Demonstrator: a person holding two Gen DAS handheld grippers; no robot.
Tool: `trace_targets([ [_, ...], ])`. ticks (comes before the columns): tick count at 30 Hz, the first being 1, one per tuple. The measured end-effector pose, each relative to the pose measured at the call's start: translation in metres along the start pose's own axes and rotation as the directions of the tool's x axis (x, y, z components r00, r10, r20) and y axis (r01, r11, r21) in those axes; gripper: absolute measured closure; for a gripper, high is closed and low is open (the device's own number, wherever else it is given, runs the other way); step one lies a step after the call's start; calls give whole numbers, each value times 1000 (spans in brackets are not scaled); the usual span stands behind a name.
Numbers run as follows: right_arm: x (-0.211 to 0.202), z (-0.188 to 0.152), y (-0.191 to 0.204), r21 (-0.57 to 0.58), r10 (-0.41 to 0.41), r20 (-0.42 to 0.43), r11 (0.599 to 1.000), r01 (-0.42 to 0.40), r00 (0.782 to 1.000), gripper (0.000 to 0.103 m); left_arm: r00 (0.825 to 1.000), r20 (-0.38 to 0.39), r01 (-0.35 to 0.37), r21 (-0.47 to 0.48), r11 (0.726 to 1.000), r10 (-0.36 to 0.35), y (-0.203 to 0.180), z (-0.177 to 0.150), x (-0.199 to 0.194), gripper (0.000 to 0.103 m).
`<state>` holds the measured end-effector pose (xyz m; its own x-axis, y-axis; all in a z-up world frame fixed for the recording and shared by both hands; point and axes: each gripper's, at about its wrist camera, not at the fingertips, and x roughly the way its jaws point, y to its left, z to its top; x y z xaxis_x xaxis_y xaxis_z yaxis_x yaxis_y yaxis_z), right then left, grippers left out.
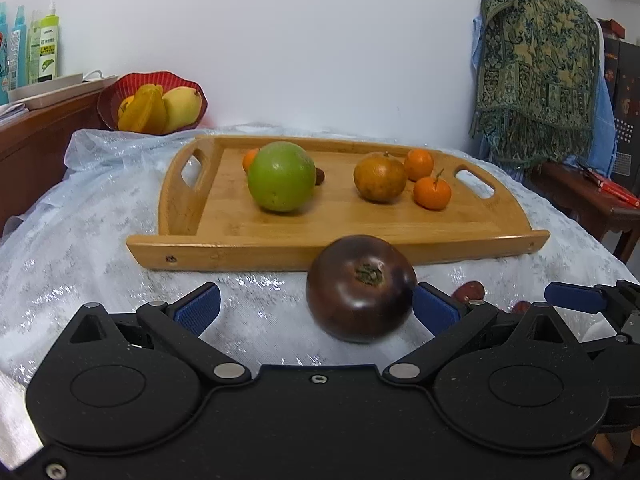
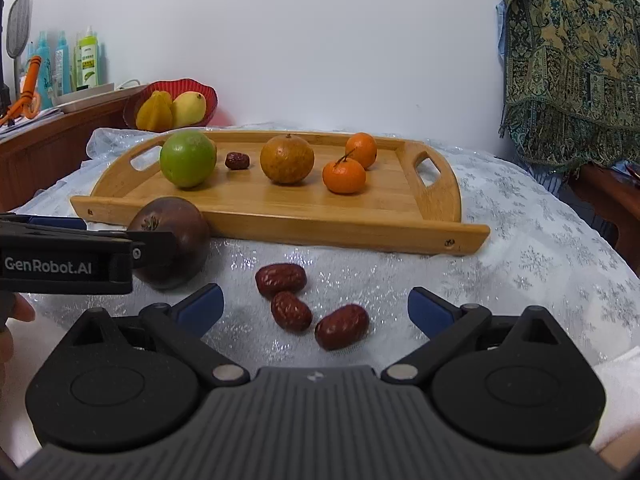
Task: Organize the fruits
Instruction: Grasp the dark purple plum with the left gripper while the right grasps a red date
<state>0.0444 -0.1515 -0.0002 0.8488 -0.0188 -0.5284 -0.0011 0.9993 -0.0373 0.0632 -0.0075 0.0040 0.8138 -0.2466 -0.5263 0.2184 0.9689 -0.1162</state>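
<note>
The left gripper (image 1: 316,306) had its jaws spread wide around a dark purple fruit (image 1: 361,288) resting on the cloth-covered surface (image 1: 100,240) just before the wooden tray (image 1: 340,250); its right pad touched the fruit, the left stood apart. The right gripper (image 2: 316,306) was also wide open and held nothing, three red dates (image 2: 281,279) lying between its jaws. On the tray sat a green fruit (image 2: 187,158), a brownish orange (image 2: 287,159) and tangerines (image 2: 344,176).

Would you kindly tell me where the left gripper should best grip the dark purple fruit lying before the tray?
Grip the dark purple fruit across its widest middle, coming level from the near side. It is round, its stem end tilted toward the camera, and already sits between the open left gripper fingers, nearer the right one.
</note>
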Motion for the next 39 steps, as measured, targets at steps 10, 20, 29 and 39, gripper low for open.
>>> trace_targets([
  [10, -1, -7, 0, 42, 21, -23, 999, -20, 1000, 4, 999, -32, 33, -27, 999, -34, 0, -4, 6, 11],
  [20, -5, -10, 1, 57, 19, -1, 998, -19, 1000, 17, 996, 0, 93, -72, 993, -93, 0, -4, 5, 21],
  [29, -9, -12, 0, 75, -2, 15, 997, 1, 1000, 35, 995, -9, 101, -57, 993, -101, -7, -5, 9, 28],
  [39, -12, -13, -2, 87, -17, 36, 996, 14, 999, 55, 996, -5, 85, -40, 996, -85, -11, -6, 12, 40],
])
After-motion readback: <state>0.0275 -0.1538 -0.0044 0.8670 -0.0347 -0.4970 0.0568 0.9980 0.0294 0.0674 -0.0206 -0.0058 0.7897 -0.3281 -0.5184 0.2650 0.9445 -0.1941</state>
